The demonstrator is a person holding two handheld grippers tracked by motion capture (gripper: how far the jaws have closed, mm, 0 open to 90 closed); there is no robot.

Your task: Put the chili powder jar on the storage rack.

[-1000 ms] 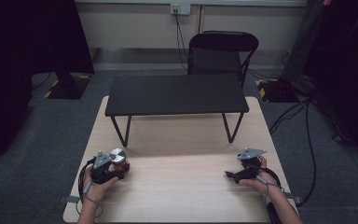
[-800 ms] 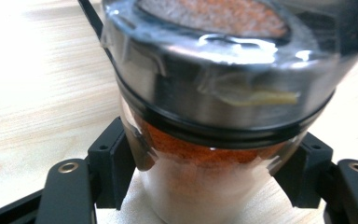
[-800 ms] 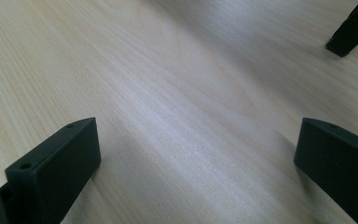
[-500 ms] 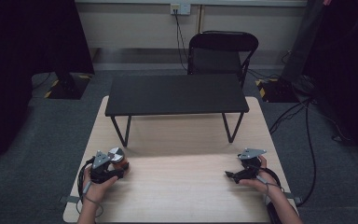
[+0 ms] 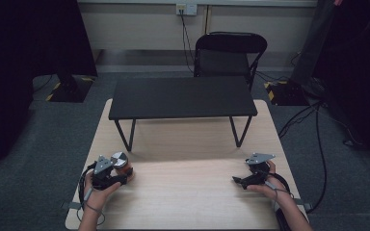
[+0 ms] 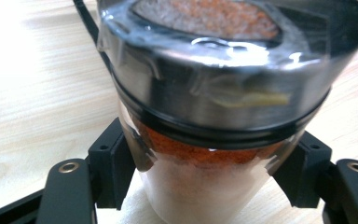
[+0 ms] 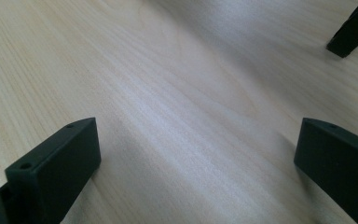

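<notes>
Lower left of the high view: left tool (image 5: 120, 174), clamped on a clear-walled spice jar with a brushed-metal lid and red-orange powder inside (image 5: 120, 160), the jar standing upright on the pale wooden counter (image 5: 192, 192). Left gripper view: the same jar (image 6: 214, 140) sits squarely between the two black jaws, pads pressing its glass wall low on either side, lid toward the top of the frame; its long axis runs vertical, crossing the line of the jaws, and a white sheet shows under its base. Lower right of the high view: right tool (image 5: 237, 181), jaws standing apart with nothing between them, resting low on the counter and pointing toward the frame's left; the right gripper view shows bare wood grain (image 7: 182, 107) between its jaws. Relation governing the coming move, as judged: the jar lies well to the left of the right tool, across open counter, so the left hand has it. Upper centre: low black metal-legged shelf (image 5: 183, 96) stands on the counter beyond both tools, its top bare.
</notes>
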